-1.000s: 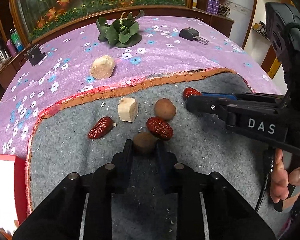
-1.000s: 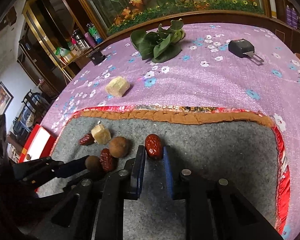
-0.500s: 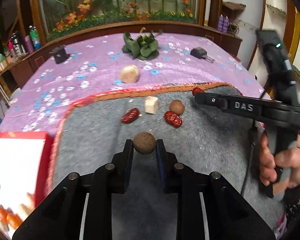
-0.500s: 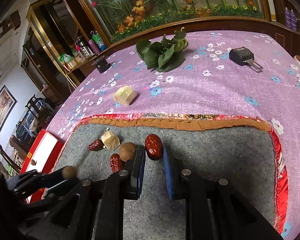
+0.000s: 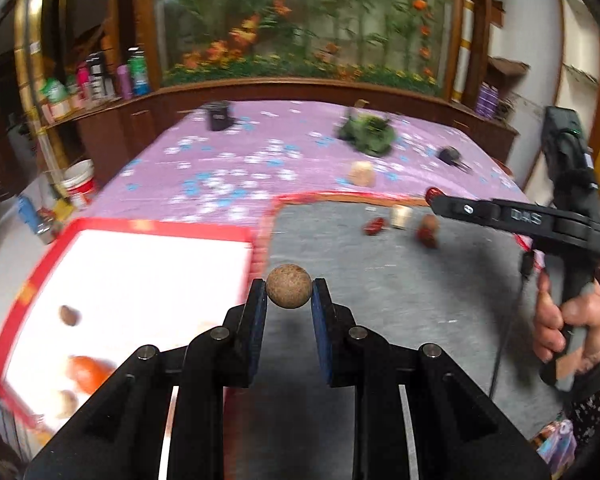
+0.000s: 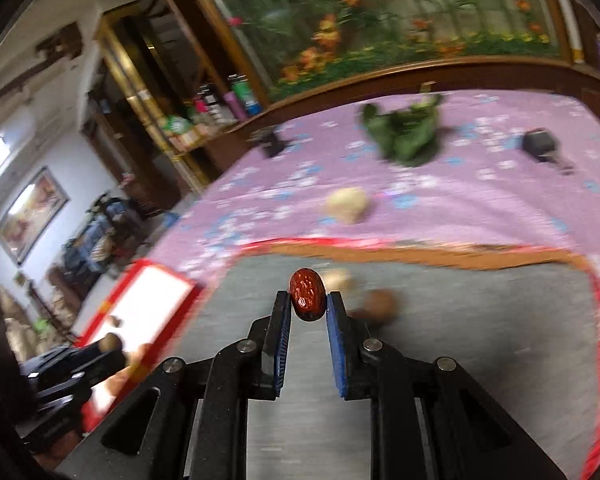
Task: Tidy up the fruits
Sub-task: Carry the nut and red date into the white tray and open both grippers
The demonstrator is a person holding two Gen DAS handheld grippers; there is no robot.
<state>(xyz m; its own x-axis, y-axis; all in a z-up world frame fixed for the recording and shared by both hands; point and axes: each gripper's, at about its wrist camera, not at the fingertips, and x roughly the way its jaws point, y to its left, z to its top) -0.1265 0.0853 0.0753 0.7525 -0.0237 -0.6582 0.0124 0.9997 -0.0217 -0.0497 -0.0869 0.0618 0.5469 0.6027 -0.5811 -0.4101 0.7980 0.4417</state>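
My left gripper (image 5: 288, 293) is shut on a round brown fruit (image 5: 288, 286), held above the left edge of the grey felt mat (image 5: 400, 292), beside the red-rimmed white tray (image 5: 132, 280). My right gripper (image 6: 308, 300) is shut on a red date (image 6: 307, 293) and is lifted over the mat (image 6: 480, 320). In the left wrist view the right gripper (image 5: 434, 196) reaches in from the right with the date (image 5: 433, 192) at its tip. On the mat lie a red date (image 5: 375, 226), a pale cube (image 5: 401, 216), another date (image 5: 426, 237) and a brown round fruit (image 5: 430, 222).
The tray holds a brown fruit (image 5: 69, 315), an orange one (image 5: 86, 372) and a pale one (image 5: 66, 404). On the purple flowered cloth (image 5: 228, 168) sit a pale chunk (image 5: 362, 173), leafy greens (image 5: 368, 134) and two small black objects (image 5: 219, 115). A person's hand (image 5: 568, 332) grips the right handle.
Both grippers rose with their fruit. The left one swung left toward the tray, which now fills the left of its view; the right one followed leftward with the date.
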